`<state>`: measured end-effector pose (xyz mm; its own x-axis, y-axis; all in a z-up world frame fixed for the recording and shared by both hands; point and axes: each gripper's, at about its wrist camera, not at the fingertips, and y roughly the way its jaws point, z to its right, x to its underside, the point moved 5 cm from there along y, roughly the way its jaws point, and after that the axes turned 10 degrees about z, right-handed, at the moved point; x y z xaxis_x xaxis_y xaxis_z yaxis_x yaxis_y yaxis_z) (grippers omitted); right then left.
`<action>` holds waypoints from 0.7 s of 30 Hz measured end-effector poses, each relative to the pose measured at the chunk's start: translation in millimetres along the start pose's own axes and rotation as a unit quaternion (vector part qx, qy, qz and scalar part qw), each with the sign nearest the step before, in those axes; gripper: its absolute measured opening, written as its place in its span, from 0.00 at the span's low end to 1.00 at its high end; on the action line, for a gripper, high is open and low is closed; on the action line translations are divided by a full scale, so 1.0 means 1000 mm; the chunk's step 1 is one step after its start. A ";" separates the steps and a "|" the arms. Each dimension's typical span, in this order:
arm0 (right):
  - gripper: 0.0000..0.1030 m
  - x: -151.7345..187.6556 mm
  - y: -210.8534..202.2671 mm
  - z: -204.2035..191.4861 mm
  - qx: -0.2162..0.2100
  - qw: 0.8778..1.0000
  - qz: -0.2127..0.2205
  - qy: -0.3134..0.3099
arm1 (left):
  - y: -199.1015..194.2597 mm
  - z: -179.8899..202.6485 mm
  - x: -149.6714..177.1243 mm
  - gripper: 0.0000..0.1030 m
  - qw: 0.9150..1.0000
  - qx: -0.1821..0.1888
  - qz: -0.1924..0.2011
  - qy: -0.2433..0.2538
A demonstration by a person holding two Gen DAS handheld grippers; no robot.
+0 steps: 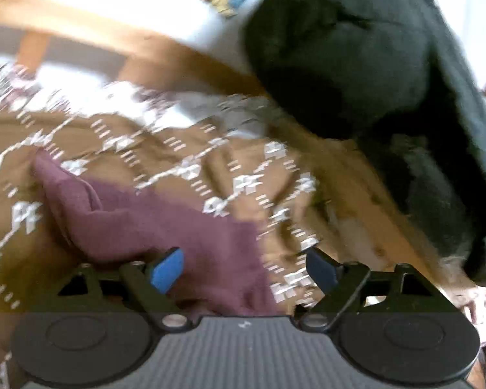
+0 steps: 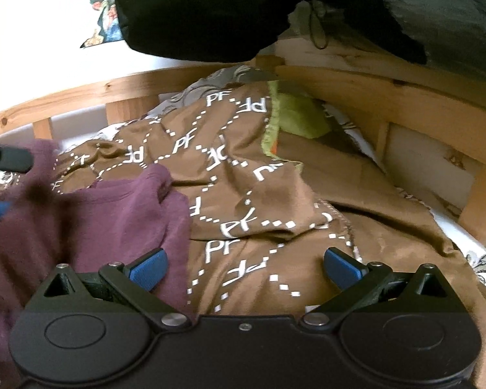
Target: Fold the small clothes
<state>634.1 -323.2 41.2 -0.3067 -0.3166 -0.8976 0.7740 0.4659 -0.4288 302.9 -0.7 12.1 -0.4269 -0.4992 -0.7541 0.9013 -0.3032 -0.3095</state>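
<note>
A maroon garment (image 1: 152, 223) lies crumpled on a brown blanket (image 1: 184, 142) printed with white letters. In the blurred left wrist view my left gripper (image 1: 243, 269) hangs over the garment's near edge. Its jaws stand wide apart and the blue pads (image 1: 167, 269) press on nothing. In the right wrist view the same garment (image 2: 97, 214) lies at the left, with the left gripper (image 2: 19, 184) coming in from the left edge above it. My right gripper (image 2: 244, 272) is open over the blanket (image 2: 243, 162). Its left pad (image 2: 147, 272) is at the garment's right edge.
A wooden bed frame (image 2: 405, 103) rims the far side and the right. A lime-green cloth (image 2: 295, 116) lies by the frame. A large black fabric mass (image 2: 194, 9) hangs over the top of the view and also fills the upper right as the black mass (image 1: 372, 64).
</note>
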 end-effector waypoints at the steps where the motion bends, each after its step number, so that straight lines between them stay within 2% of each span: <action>1: 0.99 -0.001 -0.001 0.003 0.006 1.000 0.002 0.003 | -0.002 0.008 -0.002 0.84 1.000 0.013 0.010 0.002; 5: 0.99 -0.005 -0.002 0.018 0.028 0.999 0.007 0.024 | -0.013 0.019 -0.001 0.87 0.999 0.040 0.005 -0.019; 7: 0.99 -0.007 -0.003 0.023 0.034 0.999 0.011 0.039 | -0.025 0.014 0.002 0.89 0.999 0.033 0.000 -0.034; 9: 0.99 -0.009 -0.005 0.025 0.023 0.998 0.019 0.054 | -0.042 0.005 0.006 0.94 0.999 0.017 0.004 -0.038; 13: 0.99 -0.016 -0.011 0.018 -0.052 0.993 0.047 0.094 | -0.074 -0.010 0.018 0.99 0.999 -0.034 0.003 0.016; 16: 0.99 -0.019 -0.011 0.009 -0.114 0.985 0.045 0.122 | -0.093 -0.017 0.033 0.99 0.996 -0.070 -0.004 0.064; 19: 0.99 -0.018 -0.006 0.001 -0.189 0.963 0.021 0.189 | -0.105 -0.018 0.054 0.99 0.989 -0.093 -0.019 0.111; 21: 0.99 -0.016 -0.001 -0.005 -0.222 0.949 0.000 0.223 | -0.106 -0.014 0.069 0.99 0.984 -0.096 -0.034 0.148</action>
<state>635.5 -314.1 55.4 -0.5874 0.0181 -0.8091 0.4938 0.8001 -0.3406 178.5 8.4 -15.5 -0.4728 -0.2156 -0.8544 0.8805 -0.1546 -0.4482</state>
